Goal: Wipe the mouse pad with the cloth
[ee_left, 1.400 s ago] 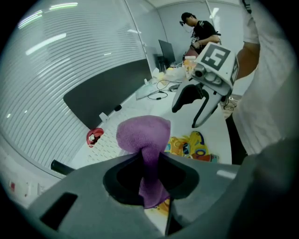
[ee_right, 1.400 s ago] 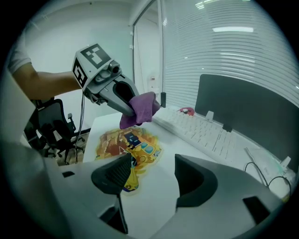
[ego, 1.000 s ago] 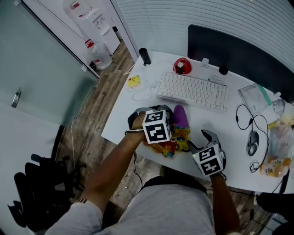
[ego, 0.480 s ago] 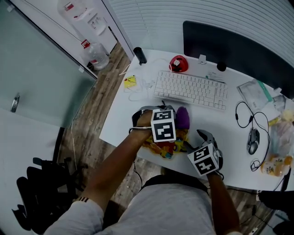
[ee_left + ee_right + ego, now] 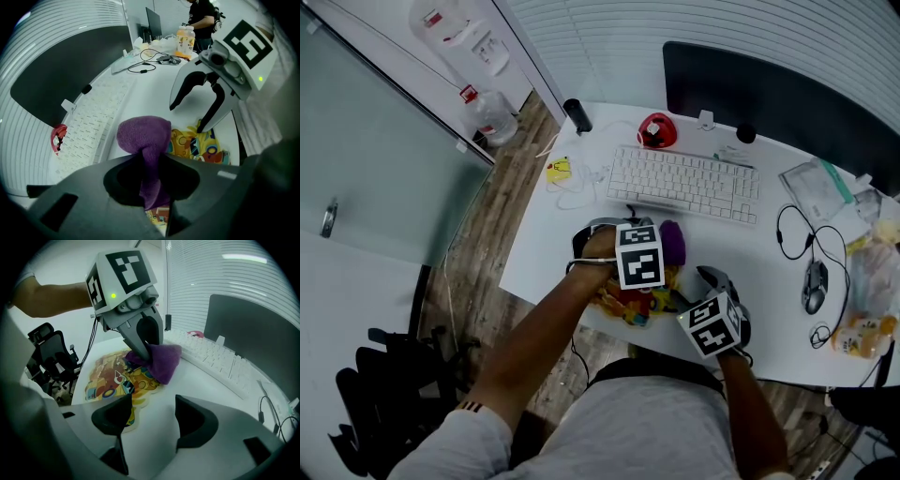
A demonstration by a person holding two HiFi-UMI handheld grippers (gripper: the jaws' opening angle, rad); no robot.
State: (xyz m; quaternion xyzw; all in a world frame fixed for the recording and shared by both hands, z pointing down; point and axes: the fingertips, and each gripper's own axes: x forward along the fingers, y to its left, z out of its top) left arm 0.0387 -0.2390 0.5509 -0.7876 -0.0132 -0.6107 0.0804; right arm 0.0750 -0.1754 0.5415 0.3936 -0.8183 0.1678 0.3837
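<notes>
No legible text or numbers, black-and-white square markers on left gripper and right gripper cubes

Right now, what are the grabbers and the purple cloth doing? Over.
Left gripper shut on fuzzy purple cloth, resting on colourful cartoon mouse pad. Right gripper open, empty, at pad's edge. White keyboard close beyond.

The mouse pad lies at the counter's near edge, in front of the keyboard. The cloth rests on the pad's far part, clamped in the left hand-held gripper. The right hand-held gripper sits at the pad's right edge, jaws apart.
</notes>
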